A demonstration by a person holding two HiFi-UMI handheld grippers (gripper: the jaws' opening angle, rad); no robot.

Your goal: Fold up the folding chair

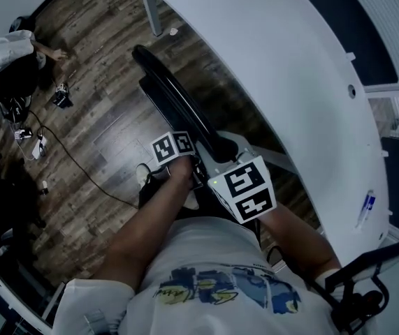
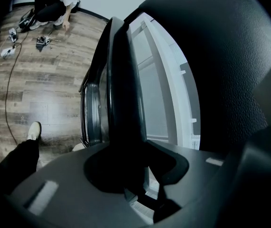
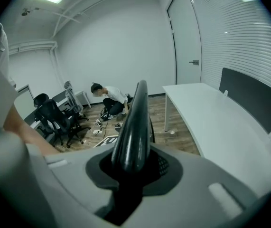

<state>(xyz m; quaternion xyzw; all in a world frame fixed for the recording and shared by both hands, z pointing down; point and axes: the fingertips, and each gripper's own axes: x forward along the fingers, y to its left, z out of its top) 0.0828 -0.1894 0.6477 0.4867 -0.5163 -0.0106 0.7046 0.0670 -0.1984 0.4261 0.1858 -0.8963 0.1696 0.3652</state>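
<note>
Near the middle of the frame, beside the white table (image 1: 290,68), two grippers are holding the black folding chair (image 1: 182,103).
The left gripper (image 2: 128,167) is pinching the chair's thin dark edge, and the right gripper (image 3: 128,170) is squeezing its round, shiny rim. The chair is looking almost flat, standing over the brown wood floor (image 1: 94,117). Doing this well likely means gripping tight with both and staying even, so the smooth, hard frame is not slipping or twisting, and steering clear of the table's curved edge.

Overhead, two close-ups; chair (image 1: 178,100) seemingly shared
</note>
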